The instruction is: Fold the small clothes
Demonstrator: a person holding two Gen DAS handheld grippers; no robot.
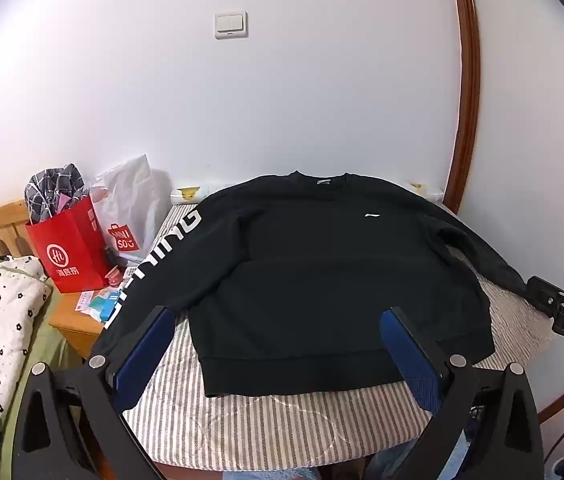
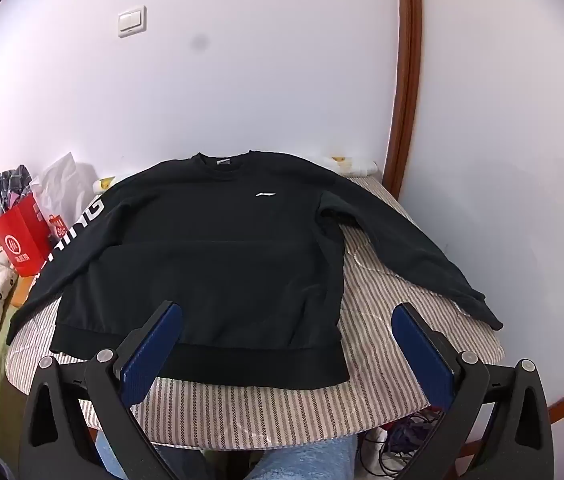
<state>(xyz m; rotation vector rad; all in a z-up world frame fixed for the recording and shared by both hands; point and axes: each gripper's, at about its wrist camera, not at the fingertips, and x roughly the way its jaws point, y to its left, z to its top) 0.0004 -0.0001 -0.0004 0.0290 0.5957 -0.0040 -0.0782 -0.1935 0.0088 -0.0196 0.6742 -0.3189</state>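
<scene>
the black sweatshirt (image 2: 210, 264) is spread flat, front up, across the striped pad (image 2: 382, 320), its hem along the near edge and both sleeves splayed toward the side edges. the left gripper (image 1: 278, 320) and right gripper (image 2: 288, 316) are held spread wide above the hem, nothing pinched. if only the top layer is caught, the fold could bunch, and the lettered sleeve (image 1: 162, 256) overhanging the left edge could be dragged off.

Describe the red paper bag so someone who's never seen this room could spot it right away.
Start at the striped table where the black sweatshirt lies flat, then look past its lettered sleeve to the low wooden stand beside it. The red paper bag stands there, with checked fabric stuffed in its top. Its neighbour is a white plastic bag; only this one is solid red with a white round logo.
</scene>
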